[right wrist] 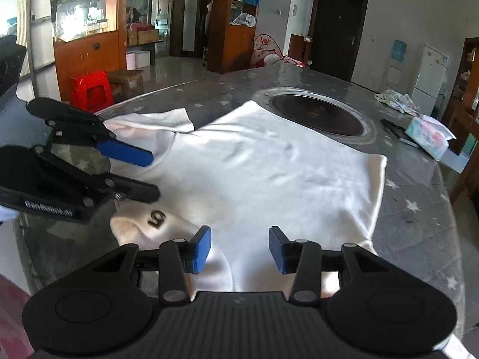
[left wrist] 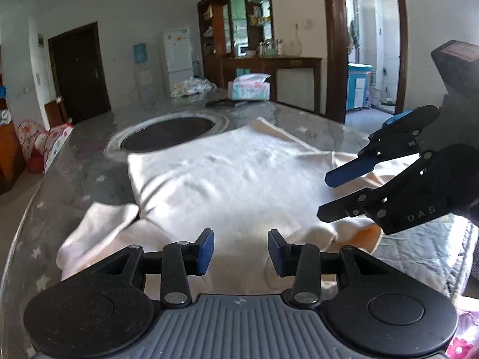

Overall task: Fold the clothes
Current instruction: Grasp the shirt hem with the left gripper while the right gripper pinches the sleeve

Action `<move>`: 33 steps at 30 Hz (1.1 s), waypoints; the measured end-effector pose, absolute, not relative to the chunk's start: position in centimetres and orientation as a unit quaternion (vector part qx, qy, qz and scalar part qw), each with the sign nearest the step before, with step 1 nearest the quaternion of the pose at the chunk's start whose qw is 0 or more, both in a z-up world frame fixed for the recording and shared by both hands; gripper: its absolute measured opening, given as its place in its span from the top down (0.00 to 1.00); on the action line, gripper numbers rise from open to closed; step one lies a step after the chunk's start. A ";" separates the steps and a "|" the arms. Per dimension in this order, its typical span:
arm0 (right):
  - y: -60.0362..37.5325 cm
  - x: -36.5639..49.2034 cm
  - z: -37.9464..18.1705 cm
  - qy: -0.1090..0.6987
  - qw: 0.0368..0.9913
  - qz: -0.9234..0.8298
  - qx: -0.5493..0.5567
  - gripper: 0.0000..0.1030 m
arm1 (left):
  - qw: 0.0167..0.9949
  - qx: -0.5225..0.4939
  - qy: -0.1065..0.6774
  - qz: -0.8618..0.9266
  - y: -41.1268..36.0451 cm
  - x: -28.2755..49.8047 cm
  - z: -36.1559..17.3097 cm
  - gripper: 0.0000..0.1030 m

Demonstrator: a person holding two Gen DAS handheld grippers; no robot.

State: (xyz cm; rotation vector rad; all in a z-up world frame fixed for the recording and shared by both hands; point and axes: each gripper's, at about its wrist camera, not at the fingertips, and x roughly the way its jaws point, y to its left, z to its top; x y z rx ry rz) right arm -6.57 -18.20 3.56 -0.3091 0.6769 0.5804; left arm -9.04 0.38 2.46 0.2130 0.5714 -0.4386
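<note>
A white garment (left wrist: pixel 233 179) lies spread over the grey star-patterned bench (left wrist: pixel 74 179), partly folded, its far edge just beside a round dark inset (left wrist: pixel 169 133) in the bench top. In the left wrist view one sleeve (left wrist: pixel 98 227) trails out to the left of the folded body, and the left gripper (left wrist: pixel 241 252) sits above the near edge of the cloth with its blue-padded jaws apart and nothing between them. The right gripper (left wrist: pixel 329 194) enters that view from the right, over the garment's right side, also parted and gripping nothing. From the right wrist view, the right gripper (right wrist: pixel 239 249) hovers over the near hem with its jaws spread and only cloth below, while the left gripper (right wrist: pixel 152 176) reaches in from the left above the fabric, near a dark printed mark (right wrist: pixel 157 217). A tissue pack (right wrist: pixel 428 139) and a bundle of patterned cloth (right wrist: pixel 396 98) rest at the far end of the bench, well apart from the garment.
</note>
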 end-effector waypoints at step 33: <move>-14.0 -6.1 3.4 0.316 0.868 0.348 -0.161 0.52 | 0.938 0.055 0.312 -0.143 5.0 -4.3 2.2 0.60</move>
